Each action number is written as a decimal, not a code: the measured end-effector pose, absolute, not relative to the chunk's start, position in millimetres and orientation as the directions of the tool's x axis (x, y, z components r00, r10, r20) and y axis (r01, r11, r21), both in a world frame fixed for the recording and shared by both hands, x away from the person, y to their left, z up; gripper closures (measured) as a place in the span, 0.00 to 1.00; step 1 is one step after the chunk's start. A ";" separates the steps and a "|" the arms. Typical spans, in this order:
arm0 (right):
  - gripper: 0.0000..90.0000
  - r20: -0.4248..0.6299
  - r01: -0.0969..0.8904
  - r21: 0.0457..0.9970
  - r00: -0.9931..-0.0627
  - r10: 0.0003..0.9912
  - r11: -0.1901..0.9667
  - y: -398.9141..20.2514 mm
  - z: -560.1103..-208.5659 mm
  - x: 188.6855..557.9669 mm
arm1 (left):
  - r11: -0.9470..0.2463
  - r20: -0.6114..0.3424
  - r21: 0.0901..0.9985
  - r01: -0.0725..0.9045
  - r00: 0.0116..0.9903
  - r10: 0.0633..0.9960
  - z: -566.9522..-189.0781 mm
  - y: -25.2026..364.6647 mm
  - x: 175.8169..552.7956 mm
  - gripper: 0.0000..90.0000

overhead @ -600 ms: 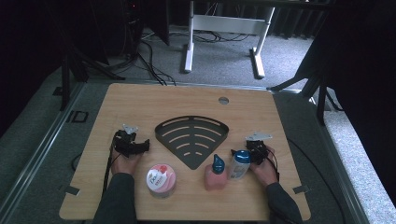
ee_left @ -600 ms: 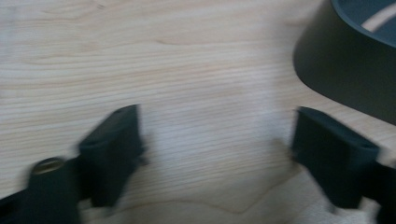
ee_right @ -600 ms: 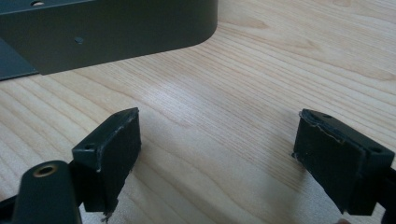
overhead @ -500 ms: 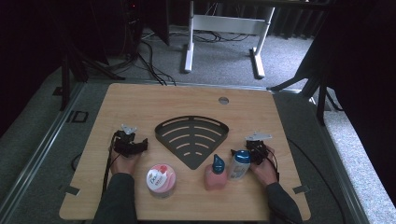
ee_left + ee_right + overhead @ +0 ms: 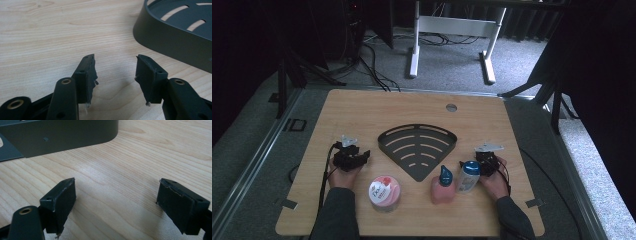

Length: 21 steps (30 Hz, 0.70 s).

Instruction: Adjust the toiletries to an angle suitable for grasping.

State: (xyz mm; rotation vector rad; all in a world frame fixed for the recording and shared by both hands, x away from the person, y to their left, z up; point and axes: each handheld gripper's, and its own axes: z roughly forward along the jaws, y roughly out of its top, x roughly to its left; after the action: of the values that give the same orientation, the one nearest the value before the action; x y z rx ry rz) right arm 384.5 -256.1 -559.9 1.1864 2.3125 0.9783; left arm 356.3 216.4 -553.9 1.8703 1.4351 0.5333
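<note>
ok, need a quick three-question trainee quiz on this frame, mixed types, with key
1. True or false: the left claw grips the dark tray.
2. Which stands nearest the right claw? A) Dove jar B) pink bottle C) clear blue-capped bottle
3. How many containers stand on the table on the person's side of the tray?
Key: 1 false, its jaws stand open on nothing, beside the tray. 2 C. 3 three: Dove jar, pink bottle, clear blue-capped bottle.
</note>
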 end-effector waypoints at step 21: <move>0.48 0.010 0.557 0.729 -0.589 0.808 0.397 -263.8 -555.7 376.1 | -0.220 -0.084 0.798 0.561 0.465 0.881 -505.2 192.1 328.0 0.59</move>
State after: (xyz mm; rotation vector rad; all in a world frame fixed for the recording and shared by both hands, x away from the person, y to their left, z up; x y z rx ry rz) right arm 376.1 -263.8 -555.7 1.1825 2.3139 1.0090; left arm 328.0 192.1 -505.2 1.9085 1.2063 0.5028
